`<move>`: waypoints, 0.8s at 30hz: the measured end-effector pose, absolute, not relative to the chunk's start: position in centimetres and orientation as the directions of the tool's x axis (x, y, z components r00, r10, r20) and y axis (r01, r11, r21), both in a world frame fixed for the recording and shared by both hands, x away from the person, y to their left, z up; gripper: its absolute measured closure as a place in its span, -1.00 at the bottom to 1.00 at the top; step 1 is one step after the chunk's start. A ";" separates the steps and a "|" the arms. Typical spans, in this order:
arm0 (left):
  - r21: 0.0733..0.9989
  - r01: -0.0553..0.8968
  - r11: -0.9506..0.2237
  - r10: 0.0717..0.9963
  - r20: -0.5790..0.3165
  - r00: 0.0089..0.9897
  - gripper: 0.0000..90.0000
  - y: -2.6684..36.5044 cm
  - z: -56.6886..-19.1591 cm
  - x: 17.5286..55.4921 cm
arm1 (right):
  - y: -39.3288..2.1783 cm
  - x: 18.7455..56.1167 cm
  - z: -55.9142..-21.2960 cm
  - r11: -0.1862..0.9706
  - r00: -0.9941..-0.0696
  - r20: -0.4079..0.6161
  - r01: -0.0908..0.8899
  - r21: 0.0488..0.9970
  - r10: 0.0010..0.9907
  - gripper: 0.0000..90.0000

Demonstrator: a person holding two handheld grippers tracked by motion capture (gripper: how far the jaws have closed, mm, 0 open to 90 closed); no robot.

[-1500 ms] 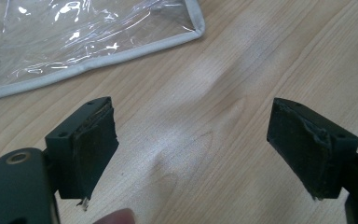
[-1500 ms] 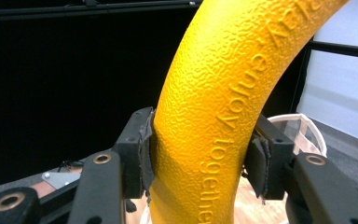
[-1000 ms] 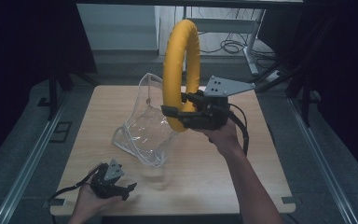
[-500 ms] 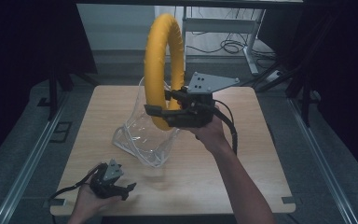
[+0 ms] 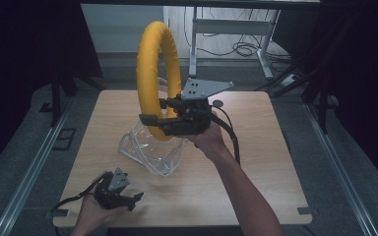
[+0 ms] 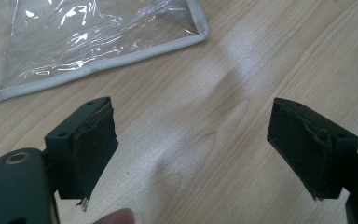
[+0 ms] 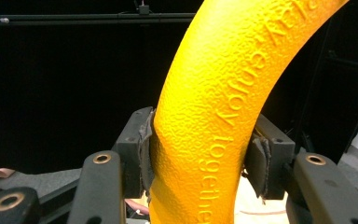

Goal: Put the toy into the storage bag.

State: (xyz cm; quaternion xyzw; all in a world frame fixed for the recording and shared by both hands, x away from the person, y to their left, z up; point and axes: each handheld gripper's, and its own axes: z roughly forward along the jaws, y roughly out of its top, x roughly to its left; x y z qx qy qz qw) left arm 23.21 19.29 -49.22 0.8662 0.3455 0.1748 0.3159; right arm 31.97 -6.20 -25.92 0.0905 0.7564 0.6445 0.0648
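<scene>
High view: one wooden table [image 5: 256, 162], pale grain, rectangular, standing on a grey floor with dark surroundings. Item one, a yellow ring [image 5: 158, 78], large and tubular, held upright in the air above the table's middle, its lower arc just above a clear plastic bag [image 5: 150, 150]. Item two, that bag, transparent with a pale piped edge, standing partly open on the table left of centre. The right gripper [image 5: 174, 123] is clamped on the lower arc of the ring, a hand behind it and a cable trailing along the forearm. The left gripper [image 5: 115, 189] rests low at the table's near left corner, near the bag but apart from it. Right gripper view: the yellow ring [image 7: 223, 107] sits between the two jaws, its pebbled skin dented inward where the left pad presses, raised lettering running along the tube. Left gripper view: the left gripper [image 6: 191, 154] has its jaws spread wide with nothing between them, bare wood below, and a corner of the clear plastic bag [image 6: 88, 42] lying flat beyond. Handling, by judgement: the ring looks soft-skinned and light, probably foam over a core, since it yields at the pad; the textured surface should resist slipping. A hold across the tube, as now, seems sound. The bag looks thin, limp and slippery; its piped rim seems the best place to take hold.
</scene>
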 end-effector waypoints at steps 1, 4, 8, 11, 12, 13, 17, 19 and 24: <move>0.668 0.488 -0.562 0.709 0.085 0.700 -0.66 19.3 -49.2 23.2 | -6.1 32.0 -26.1 0.152 -0.976 0.025 0.059 0.987 0.216 0.08; 0.666 0.488 -0.564 0.707 0.085 0.702 -0.66 19.3 -49.2 23.2 | -5.9 32.4 -26.4 0.141 -0.980 0.045 0.073 0.987 0.196 0.08; 0.667 0.488 -0.563 0.707 0.082 0.702 -0.66 19.2 -49.3 23.2 | -5.4 32.8 -27.1 0.148 -0.982 0.061 0.088 0.985 0.181 0.08; 0.664 0.488 -0.566 0.704 0.083 0.705 -0.66 19.2 -49.3 23.2 | -5.2 32.8 -27.3 0.154 -0.981 0.070 0.098 0.983 0.180 0.08; 0.664 0.488 -0.567 0.704 0.083 0.705 -0.66 19.2 -49.3 23.2 | -5.1 32.9 -27.4 0.155 -0.981 0.071 0.099 0.983 0.179 0.08; 0.663 0.488 -0.568 0.704 0.083 0.706 -0.66 19.2 -49.3 23.2 | -5.0 33.0 -27.6 0.156 -0.981 0.075 0.103 0.982 0.177 0.08; 0.662 0.488 -0.569 0.704 0.085 0.705 -0.66 19.2 -49.3 23.2 | -4.9 33.3 -28.1 0.150 -0.981 0.091 0.118 0.982 0.172 0.08; 0.666 0.489 -0.564 0.706 0.083 0.703 -0.66 19.2 -49.3 23.2 | -4.9 33.4 -28.4 0.151 -0.980 0.105 0.131 0.980 0.169 0.08; 0.663 0.489 -0.567 0.705 0.083 0.705 -0.66 19.1 -49.4 23.2 | -4.7 33.6 -29.3 0.168 -0.979 0.122 0.150 0.974 0.167 0.08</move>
